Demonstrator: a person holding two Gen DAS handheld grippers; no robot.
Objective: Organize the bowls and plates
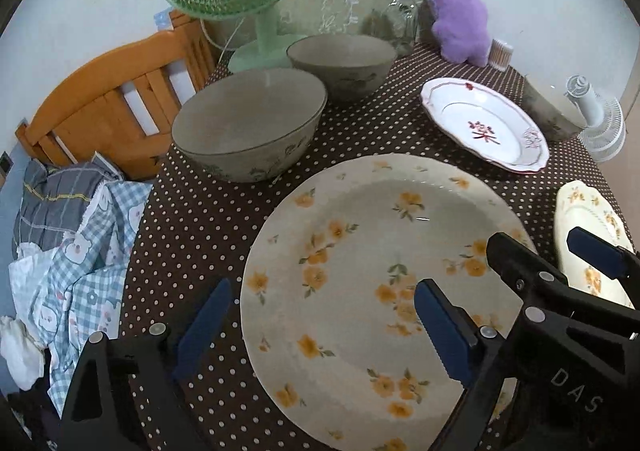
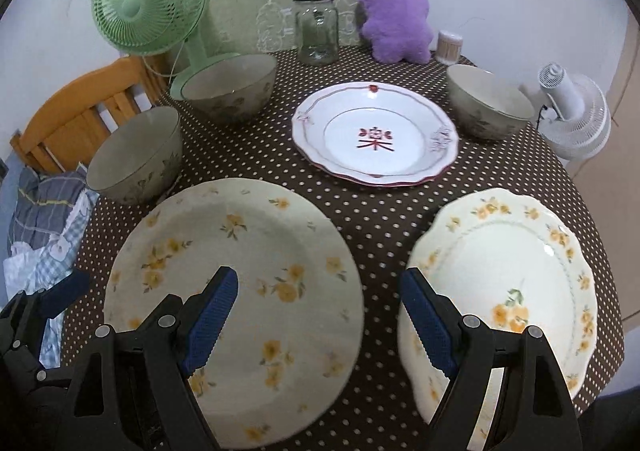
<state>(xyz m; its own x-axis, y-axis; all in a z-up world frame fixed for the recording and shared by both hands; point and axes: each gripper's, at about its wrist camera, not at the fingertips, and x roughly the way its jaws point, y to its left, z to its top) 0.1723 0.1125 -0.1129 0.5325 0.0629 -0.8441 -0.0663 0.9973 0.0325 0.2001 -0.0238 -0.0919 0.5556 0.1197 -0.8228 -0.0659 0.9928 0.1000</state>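
Observation:
A large round plate with yellow flowers [image 1: 360, 251] [image 2: 232, 291] lies at the table's near edge. My left gripper [image 1: 324, 331] is open above its left rim, one pad over the cloth and one over the plate. My right gripper [image 2: 320, 319] [image 1: 552, 255] is open over the gap between this plate and a scalloped floral plate [image 2: 508, 279] [image 1: 588, 235]. Neither holds anything. A white plate with red marks [image 2: 376, 135] [image 1: 484, 127] sits mid-table. Three grey-green bowls stand around it: near left [image 2: 136, 155] [image 1: 252, 127], far left [image 2: 228, 87] [image 1: 344, 63], right [image 2: 488, 103].
On the dotted brown tablecloth [image 2: 360, 211], along the back wall, stand a green fan [image 2: 148, 3], a glass jar [image 2: 316, 31], a purple plush toy [image 2: 396, 15] and a small swab pot [image 2: 448, 47]. A white fan [image 2: 576, 115] lies at right. A wooden chair [image 1: 112, 107] and heaped cloth [image 1: 72, 235] sit left.

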